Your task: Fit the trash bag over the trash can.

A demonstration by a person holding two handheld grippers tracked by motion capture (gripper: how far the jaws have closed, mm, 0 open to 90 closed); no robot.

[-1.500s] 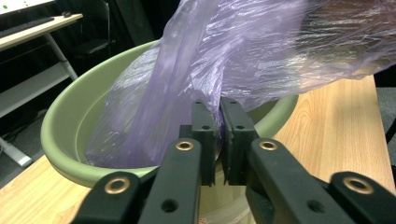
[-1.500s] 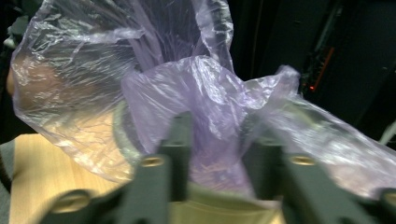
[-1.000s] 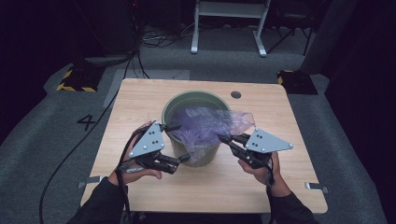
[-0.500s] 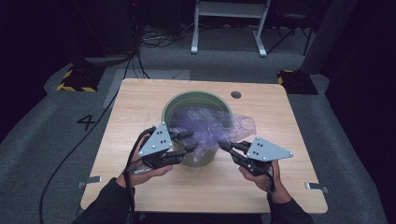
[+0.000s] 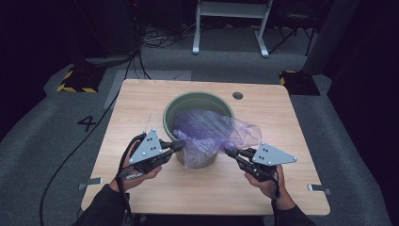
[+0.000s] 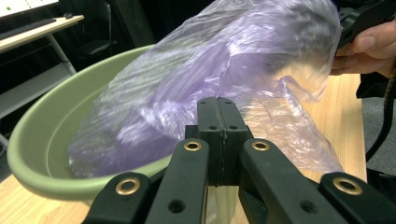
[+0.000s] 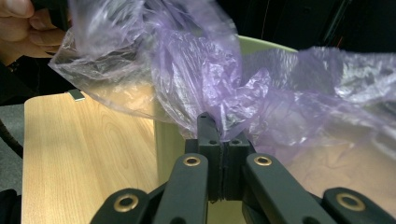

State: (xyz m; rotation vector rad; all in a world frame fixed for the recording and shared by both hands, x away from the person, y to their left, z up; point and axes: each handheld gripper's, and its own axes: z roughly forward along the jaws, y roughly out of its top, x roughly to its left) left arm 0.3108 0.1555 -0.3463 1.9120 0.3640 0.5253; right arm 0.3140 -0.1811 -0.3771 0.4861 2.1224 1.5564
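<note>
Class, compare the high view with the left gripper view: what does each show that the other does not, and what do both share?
High view alone: the whole wooden table, the floor with a painted 4, and the left claw's grey plate. Left gripper view alone: the left claw close up, jaws pressed together on the film. Both: the purple plastic bag spilling over the green bin, and the right hand.

A single figure can be read: a dark "4" (image 5: pixel 87 123) marked on the grey floor (image 5: pixel 42 141), just off the left edge of the table (image 5: pixel 141 101) in the high view. Farther back from the table's left rear corner sits a yellow-and-black striped hazard marking (image 5: pixel 74 81), and a like one off its right rear corner. No other writing is legible.
</note>
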